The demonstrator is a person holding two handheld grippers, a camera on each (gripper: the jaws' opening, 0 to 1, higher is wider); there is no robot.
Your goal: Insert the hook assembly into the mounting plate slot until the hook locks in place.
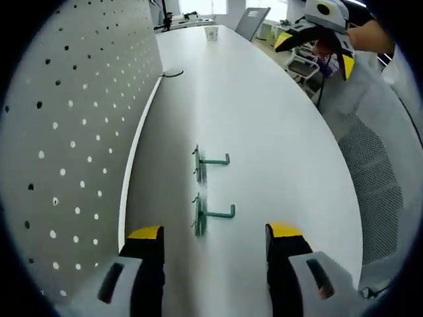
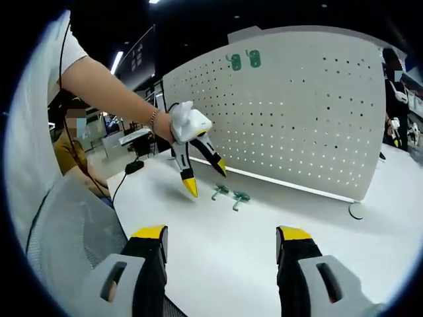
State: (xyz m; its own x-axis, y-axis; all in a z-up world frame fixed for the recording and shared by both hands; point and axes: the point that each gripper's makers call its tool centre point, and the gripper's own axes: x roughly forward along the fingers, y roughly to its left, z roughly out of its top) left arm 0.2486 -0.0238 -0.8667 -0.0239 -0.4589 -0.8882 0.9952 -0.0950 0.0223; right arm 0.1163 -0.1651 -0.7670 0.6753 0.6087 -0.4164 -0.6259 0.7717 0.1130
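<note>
Hooks: two green hooks lie on the white table; in the left gripper view the nearer hook [image 1: 210, 214] sits just ahead of the jaws, the farther hook [image 1: 208, 160] a little beyond it, both apart from each other and neither held.
Hooks, other view: in the right gripper view the same pair [image 2: 231, 195] lies on the table below the tips of the left gripper, near the foot of the pegboard.
Left gripper: left gripper [image 1: 215, 239] stands with its yellow-tipped jaws spread wide, nothing between them, the nearer hook lying in line with the gap. In the right gripper view it [image 2: 203, 176] points down at the table, jaws parted, just beside the hooks but not touching them.
Right gripper: right gripper [image 2: 221, 239] has its jaws wide apart and empty, over bare table, well apart from the hooks. In the left gripper view it [image 1: 313, 51] is raised above the far edge of the table, jaws parted.
Pegboard: a white perforated pegboard [image 1: 63, 132] stands upright along the table's edge; in the right gripper view two green pieces [image 2: 244, 61] are mounted near its top.
Table: white table [image 1: 264, 112], with a black cable [image 1: 172, 74] by the pegboard's base and a small cup [image 1: 211, 33] at the far end.
Person: a bare forearm [image 2: 109, 89] carries the left gripper.
</note>
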